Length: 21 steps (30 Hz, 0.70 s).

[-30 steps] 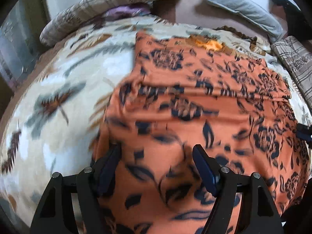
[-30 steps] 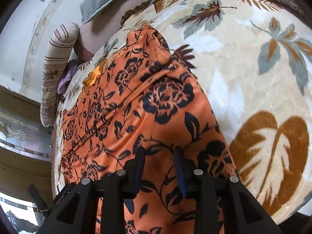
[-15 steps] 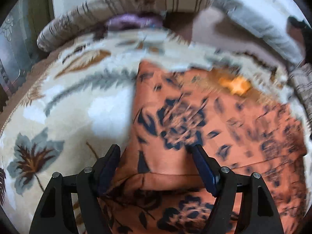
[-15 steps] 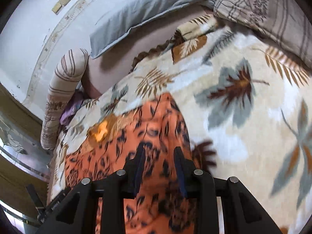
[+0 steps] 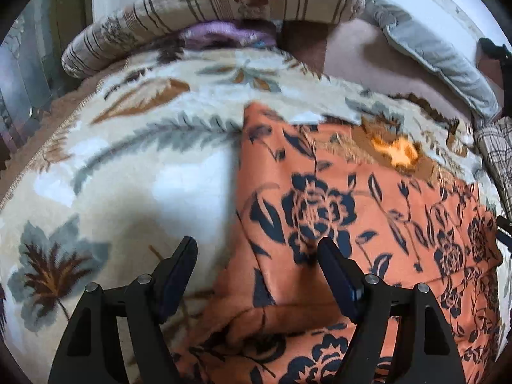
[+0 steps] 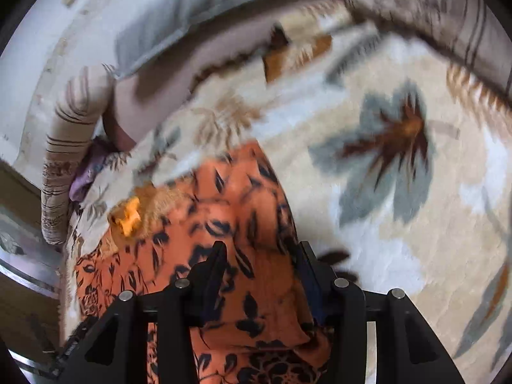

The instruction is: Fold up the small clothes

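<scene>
An orange garment with a dark navy flower print (image 5: 345, 211) lies on a cream leaf-patterned blanket (image 5: 134, 166). Its near part is folded over onto the far part. My left gripper (image 5: 257, 256) is open above the garment's left edge, with nothing between its fingers. In the right wrist view the garment (image 6: 230, 211) runs under my right gripper (image 6: 260, 259), which is open wide, with loose cloth lying between and below the fingers. An orange-yellow patch (image 6: 128, 214) shows at the garment's far edge.
A striped bolster pillow (image 5: 224, 6) and a grey pillow (image 5: 441, 54) lie along the wall at the head of the bed. A purple cloth (image 5: 220, 36) sits under the bolster. A plaid cushion (image 5: 496, 153) is at the right. The blanket (image 6: 400, 160) spreads to the right.
Both grippers have swept forward over the garment toward its far edge, carrying the near part over. The right gripper's fingers, close together before, have spread open.
</scene>
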Available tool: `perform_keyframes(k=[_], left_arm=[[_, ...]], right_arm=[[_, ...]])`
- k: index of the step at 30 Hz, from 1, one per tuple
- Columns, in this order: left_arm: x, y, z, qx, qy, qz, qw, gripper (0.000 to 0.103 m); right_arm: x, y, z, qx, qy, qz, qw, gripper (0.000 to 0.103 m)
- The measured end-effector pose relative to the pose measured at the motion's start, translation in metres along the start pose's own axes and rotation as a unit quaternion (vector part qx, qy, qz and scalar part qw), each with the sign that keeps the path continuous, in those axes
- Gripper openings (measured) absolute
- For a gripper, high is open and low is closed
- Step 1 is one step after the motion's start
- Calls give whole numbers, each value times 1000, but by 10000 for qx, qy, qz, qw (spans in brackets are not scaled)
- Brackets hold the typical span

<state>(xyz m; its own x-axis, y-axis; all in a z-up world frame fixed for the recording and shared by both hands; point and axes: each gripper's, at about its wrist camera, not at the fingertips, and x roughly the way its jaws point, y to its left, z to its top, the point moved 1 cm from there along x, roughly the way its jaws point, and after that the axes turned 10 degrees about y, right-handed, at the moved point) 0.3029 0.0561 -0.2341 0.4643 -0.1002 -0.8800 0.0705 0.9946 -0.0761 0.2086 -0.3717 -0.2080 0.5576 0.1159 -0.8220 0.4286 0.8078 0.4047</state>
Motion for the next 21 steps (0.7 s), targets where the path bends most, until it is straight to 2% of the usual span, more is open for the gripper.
perform_keyframes(k=[1, 4, 6, 8, 11, 12, 17, 21], left_arm=[[-3, 0, 2, 23, -69, 48, 10000, 79], [-2, -3, 6, 242, -144, 289, 9992, 79], [5, -5, 6, 383, -63, 487, 9981, 79], [15, -6, 5, 470, 115, 598, 9970, 79], [19, -4, 4, 429, 158, 540, 9975, 79], [19, -3, 4, 425, 171, 529, 9975, 79], [20, -3, 3, 418, 171, 522, 9976, 79], [20, -3, 3, 425, 168, 536, 9975, 79]], right_arm=[[-7, 4, 1, -104, -226, 15, 9997, 49], [-13, 14, 5, -333, -514, 56, 9981, 49], [-6, 19, 7, -403, -370, 210, 9983, 49], [13, 18, 8, -305, 57, 415, 9987, 49], [44, 13, 5, -101, 794, 318, 9963, 47], [45, 12, 5, -91, 729, 296, 9969, 42], [41, 7, 7, 134, 735, 470, 9961, 41], [28, 21, 6, -158, 506, 526, 9972, 41]])
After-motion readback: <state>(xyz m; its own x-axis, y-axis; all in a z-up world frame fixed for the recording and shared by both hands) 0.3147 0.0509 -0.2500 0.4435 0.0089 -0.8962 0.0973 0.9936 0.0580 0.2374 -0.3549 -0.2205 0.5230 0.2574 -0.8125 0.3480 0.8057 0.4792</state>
